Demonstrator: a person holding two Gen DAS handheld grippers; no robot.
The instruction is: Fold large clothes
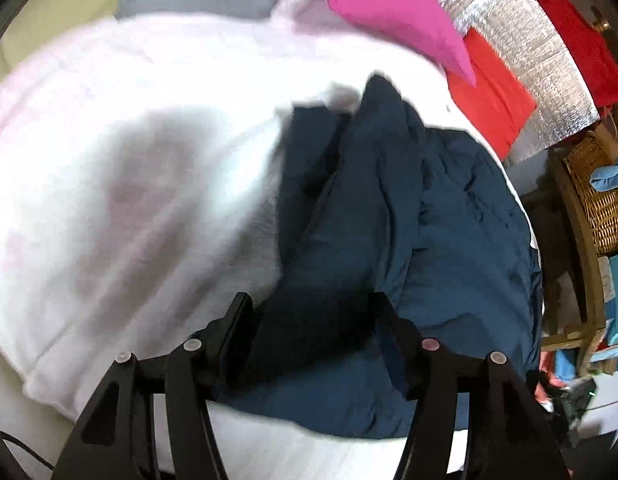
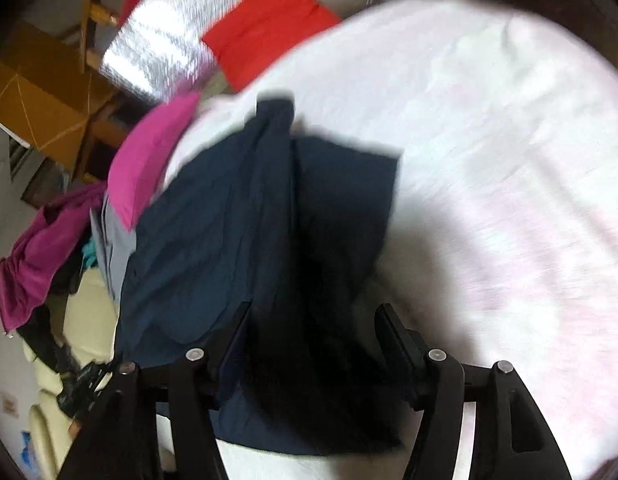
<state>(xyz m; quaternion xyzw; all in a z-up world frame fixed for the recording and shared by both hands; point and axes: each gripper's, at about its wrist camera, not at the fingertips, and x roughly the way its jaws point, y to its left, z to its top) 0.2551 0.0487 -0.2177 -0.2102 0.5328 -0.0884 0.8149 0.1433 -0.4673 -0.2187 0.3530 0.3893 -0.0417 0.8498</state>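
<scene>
A navy blue garment (image 1: 409, 220) lies bunched in folds on a white bed sheet (image 1: 129, 140). In the left wrist view my left gripper (image 1: 311, 308) hovers over the garment's near edge. Its jaws stand apart, with dark cloth lying loose between them and nothing pinched. The right wrist view shows the same navy garment (image 2: 237, 220) stretching away from my right gripper (image 2: 313, 320). That gripper is also open, above the near end of the cloth. The white sheet (image 2: 489, 160) fills the right side there.
A bright pink cloth (image 1: 389, 4) and a red cloth (image 1: 489, 96) lie beyond the garment, by a silver foil mat (image 1: 529, 52). A wicker basket (image 1: 601, 200) stands off the bed's right edge. A magenta garment (image 2: 41, 248) and a cardboard box (image 2: 41, 96) are at left.
</scene>
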